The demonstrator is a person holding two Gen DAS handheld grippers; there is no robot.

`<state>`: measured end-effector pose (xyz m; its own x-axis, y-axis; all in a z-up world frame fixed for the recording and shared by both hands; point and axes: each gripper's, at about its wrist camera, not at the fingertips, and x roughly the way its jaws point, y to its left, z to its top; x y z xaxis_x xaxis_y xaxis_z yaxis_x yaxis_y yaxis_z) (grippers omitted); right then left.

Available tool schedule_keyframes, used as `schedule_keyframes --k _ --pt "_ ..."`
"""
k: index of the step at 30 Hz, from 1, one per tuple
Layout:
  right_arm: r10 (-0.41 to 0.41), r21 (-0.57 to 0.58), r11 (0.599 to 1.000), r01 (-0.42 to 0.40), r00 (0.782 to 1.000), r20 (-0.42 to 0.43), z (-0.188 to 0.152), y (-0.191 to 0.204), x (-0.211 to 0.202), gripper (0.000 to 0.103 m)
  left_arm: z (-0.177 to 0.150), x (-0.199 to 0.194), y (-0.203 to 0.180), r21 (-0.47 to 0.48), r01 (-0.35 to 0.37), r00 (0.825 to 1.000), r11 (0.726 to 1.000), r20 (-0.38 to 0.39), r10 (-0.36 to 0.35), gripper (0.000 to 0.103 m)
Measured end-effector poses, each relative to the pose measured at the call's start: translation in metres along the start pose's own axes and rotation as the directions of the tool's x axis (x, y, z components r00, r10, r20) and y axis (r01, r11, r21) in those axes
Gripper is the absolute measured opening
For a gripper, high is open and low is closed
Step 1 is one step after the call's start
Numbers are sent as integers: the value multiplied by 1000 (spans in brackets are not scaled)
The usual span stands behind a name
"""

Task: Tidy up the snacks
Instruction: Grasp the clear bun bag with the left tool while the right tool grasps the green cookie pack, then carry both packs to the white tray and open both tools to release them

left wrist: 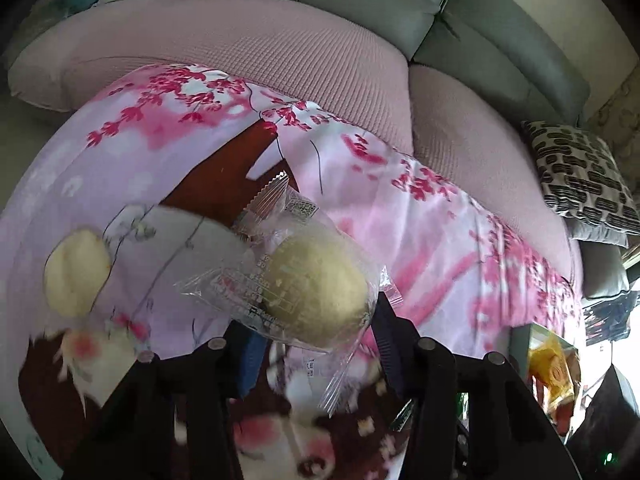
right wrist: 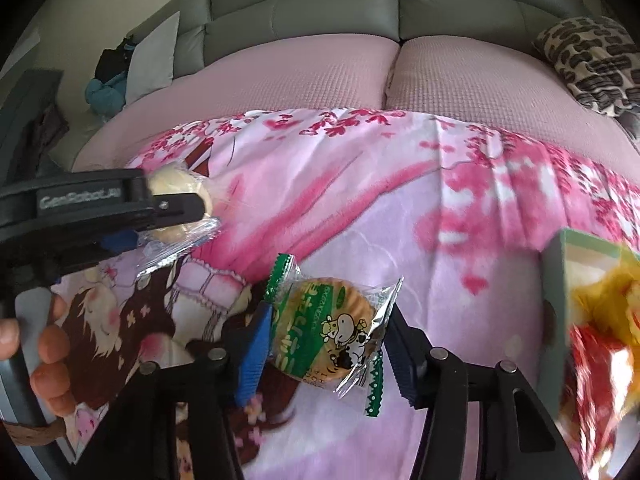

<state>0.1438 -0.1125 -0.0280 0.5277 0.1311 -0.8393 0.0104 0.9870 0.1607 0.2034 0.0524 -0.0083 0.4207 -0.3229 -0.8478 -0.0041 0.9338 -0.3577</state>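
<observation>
Pinching the wrapped bun between the left claw pads and the cow-print biscuit pack between the right claw pads, squeezing gently, steering toward the box right of it.

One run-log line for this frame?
left gripper: shut on wrapped bun | right gripper: shut on cow-print biscuit pack | over floral cloth

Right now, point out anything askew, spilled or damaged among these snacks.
Nothing stands out. The round pale bun in clear wrap and the green-trimmed cow-print biscuit packet sit sealed between gripper pads; another pale bun lies on the pink floral cloth.
</observation>
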Motion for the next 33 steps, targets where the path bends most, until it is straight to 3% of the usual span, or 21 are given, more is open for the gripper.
schedule_keyframes --k 11,20,25,33 --pt "31 135 990 -40 997 64 -38 -30 -71 56 -61 -70 -25 -11 64 995 998 78 -63 51" --pt "-35 253 967 -7 986 162 -68 -72 -139 56 -104 -101 -82 108 147 983 983 96 -158 51" --pt "-119 326 944 55 977 179 -84 -107 -167 56 -123 -99 -126 216 207 973 954 59 -225 51" --pt "-225 479 869 123 961 162 -113 -177 -196 56 -156 -85 -185 399 233 967 887 0 -254 51"
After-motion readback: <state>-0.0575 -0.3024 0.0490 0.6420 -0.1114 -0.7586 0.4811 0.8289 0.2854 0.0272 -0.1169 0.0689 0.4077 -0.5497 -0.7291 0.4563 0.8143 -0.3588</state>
